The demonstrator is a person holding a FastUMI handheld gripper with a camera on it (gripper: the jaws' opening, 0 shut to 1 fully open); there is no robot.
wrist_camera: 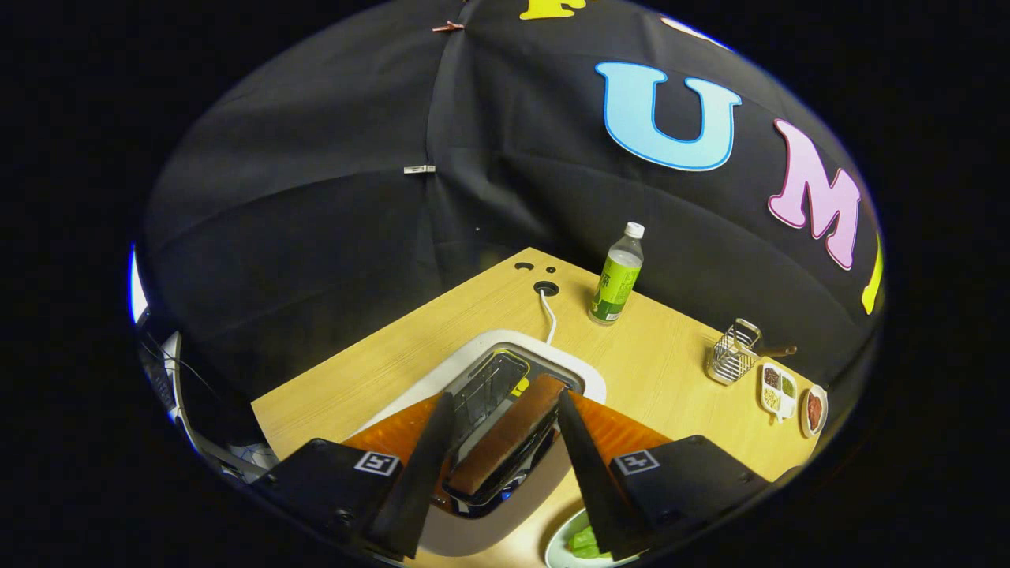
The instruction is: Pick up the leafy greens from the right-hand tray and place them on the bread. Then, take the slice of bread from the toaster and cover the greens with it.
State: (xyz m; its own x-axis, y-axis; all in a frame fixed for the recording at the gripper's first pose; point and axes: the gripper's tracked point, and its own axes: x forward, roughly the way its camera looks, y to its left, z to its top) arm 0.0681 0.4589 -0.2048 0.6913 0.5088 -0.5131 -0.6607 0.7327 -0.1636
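A white toaster (588,380) stands on the wooden table, directly under my gripper (503,397). A brown slice of bread (509,438) sticks up out of the slot nearer the right finger. The other slot (485,390) looks empty. My gripper is open and its fingers straddle the slice. The right finger (588,465) is close against the bread's side, and the left finger (426,465) stands apart from it across the empty slot. Leafy greens (585,543) lie on a pale plate (556,548) just behind the right finger. What lies under the greens is hidden.
The toaster's white cable (549,317) runs to a hole in the table. Beyond it stands a green-labelled bottle (618,276). To the right are a wire rack (734,353), a divided dish (777,390) and a small dish with red food (815,410).
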